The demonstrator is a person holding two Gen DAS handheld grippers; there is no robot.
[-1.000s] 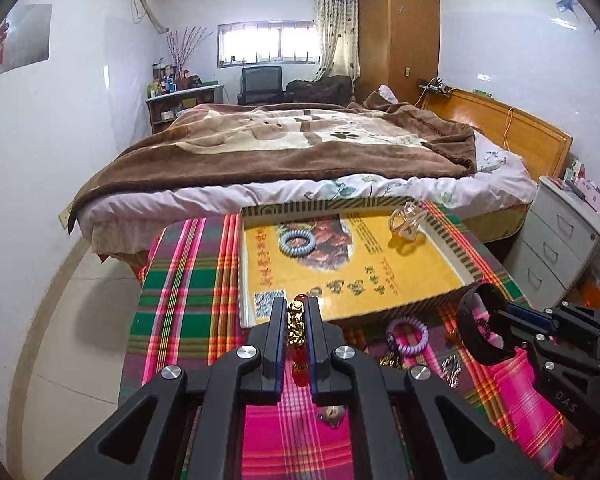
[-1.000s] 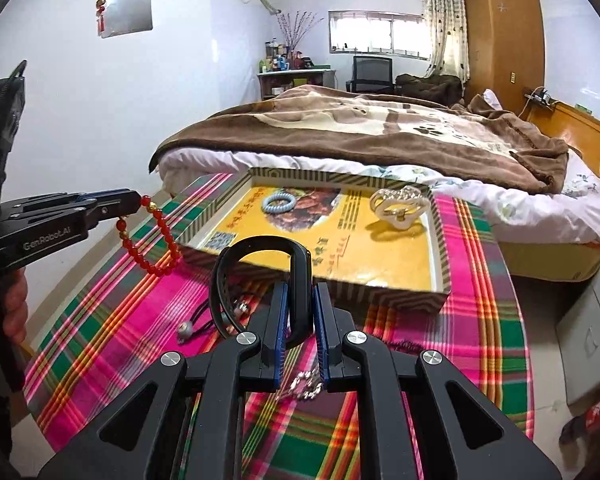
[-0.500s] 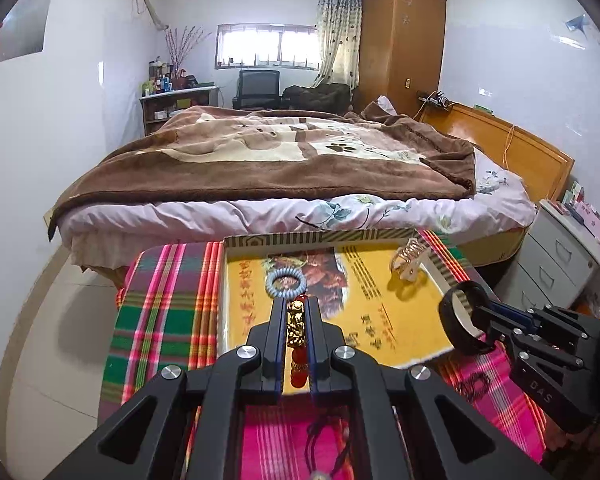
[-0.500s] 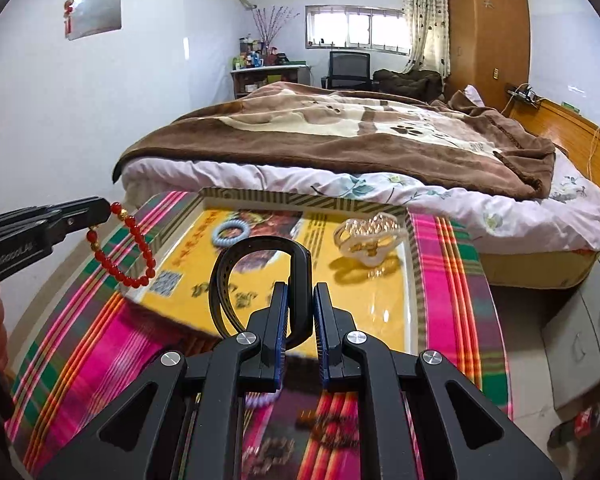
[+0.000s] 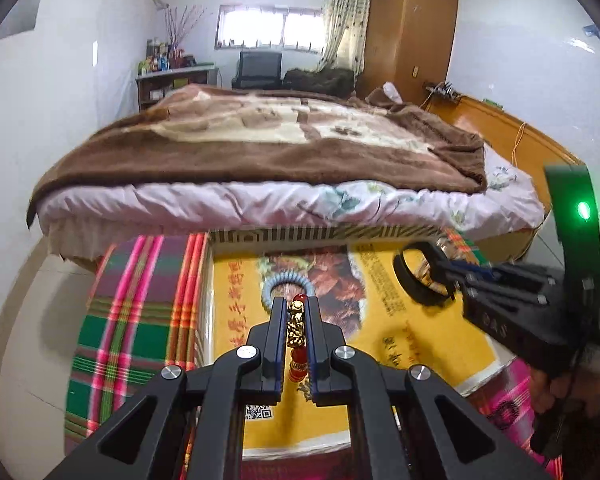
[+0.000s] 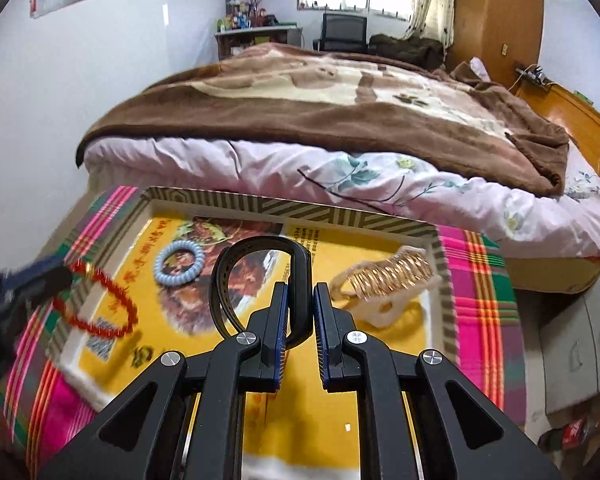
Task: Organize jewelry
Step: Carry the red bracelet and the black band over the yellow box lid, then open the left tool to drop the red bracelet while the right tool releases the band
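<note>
Your left hand-held gripper (image 5: 296,320) is clamped on the red bead bracelet (image 5: 296,330) and your right hand-held gripper (image 6: 300,300) on the black band (image 6: 260,276), both above the yellow tray (image 6: 300,210), blue coil hair tie (image 6: 179,261) at ten o'clock.

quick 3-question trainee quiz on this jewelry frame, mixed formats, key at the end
1. True or false: the left gripper is shut on the red bead bracelet.
2. Which item does the right gripper hold? A) blue coil bracelet B) black band C) gold hair claw
3. Fill in: the blue coil bracelet and gold hair claw lie inside the yellow ____.

Key: 1 true. 2 B, the black band. 3 box lid.
</note>
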